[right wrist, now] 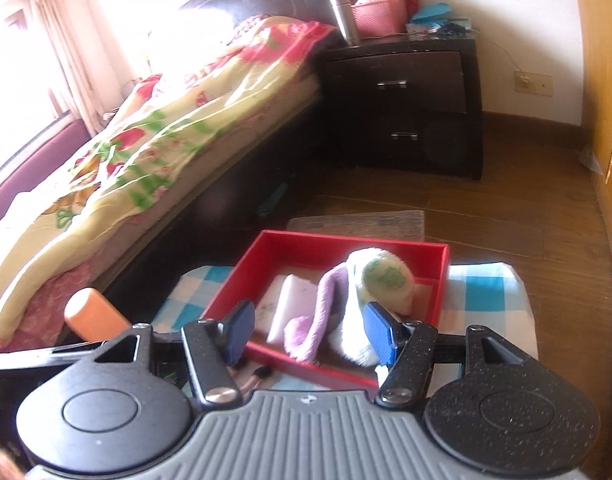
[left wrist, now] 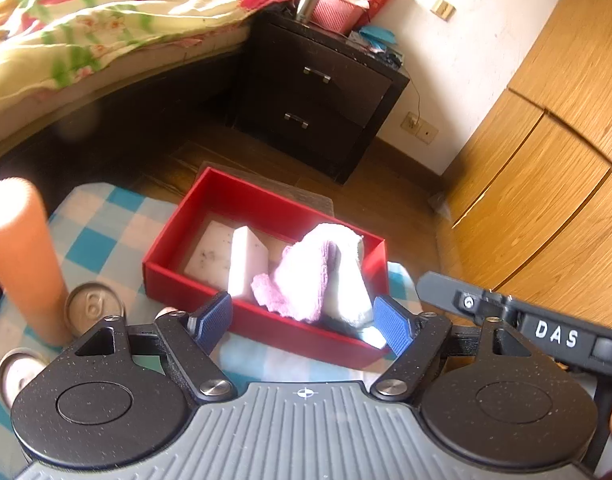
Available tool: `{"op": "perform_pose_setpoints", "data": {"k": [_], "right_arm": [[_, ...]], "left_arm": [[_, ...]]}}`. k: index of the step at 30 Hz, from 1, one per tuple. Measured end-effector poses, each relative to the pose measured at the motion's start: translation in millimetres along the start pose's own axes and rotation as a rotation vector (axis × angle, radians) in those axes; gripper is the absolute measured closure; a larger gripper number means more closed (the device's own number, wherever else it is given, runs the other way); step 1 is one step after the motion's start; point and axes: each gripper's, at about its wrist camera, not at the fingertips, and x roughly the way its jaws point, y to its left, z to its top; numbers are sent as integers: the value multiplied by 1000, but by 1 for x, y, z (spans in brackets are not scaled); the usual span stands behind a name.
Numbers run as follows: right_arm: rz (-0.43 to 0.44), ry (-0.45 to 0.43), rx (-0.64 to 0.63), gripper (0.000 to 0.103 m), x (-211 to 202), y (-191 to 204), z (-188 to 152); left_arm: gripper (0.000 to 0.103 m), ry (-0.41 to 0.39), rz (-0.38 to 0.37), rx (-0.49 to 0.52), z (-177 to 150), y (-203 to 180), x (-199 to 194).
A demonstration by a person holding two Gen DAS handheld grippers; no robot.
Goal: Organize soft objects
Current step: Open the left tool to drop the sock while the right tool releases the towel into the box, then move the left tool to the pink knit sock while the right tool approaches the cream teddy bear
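Note:
A red box [left wrist: 210,204] [right wrist: 441,276] stands on a blue-and-white checked cloth [left wrist: 106,236] [right wrist: 485,292]. In it lie two white sponges [left wrist: 246,264] [right wrist: 294,308] and a purple-and-white towel [left wrist: 313,276] [right wrist: 357,304] draped over the near wall. My left gripper [left wrist: 304,322] is open and empty, just in front of the box. My right gripper [right wrist: 309,330] is open and empty over the box's near edge, its fingers astride the towel. The right gripper's body shows in the left wrist view [left wrist: 545,332].
An orange cylinder [left wrist: 22,252] [right wrist: 94,316] and two cans [left wrist: 92,308] stand left of the box. A bed with a floral quilt [right wrist: 146,140] is at the left, a dark nightstand [left wrist: 317,92] [right wrist: 405,100] behind, wooden wardrobe doors [left wrist: 545,160] at the right.

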Motion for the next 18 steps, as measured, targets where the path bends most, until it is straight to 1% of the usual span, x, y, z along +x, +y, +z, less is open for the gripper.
{"op": "perform_pose_setpoints", "data": {"k": [4, 11, 18], "right_arm": [[17, -1, -3, 65, -19, 7, -18], [5, 66, -19, 65, -37, 4, -62], [-2, 110, -10, 65, -45, -4, -90]], "left_arm": [[26, 13, 1, 13, -17, 1, -14], [26, 85, 12, 51, -60, 7, -27], [26, 125, 37, 65, -83, 13, -31]]}}
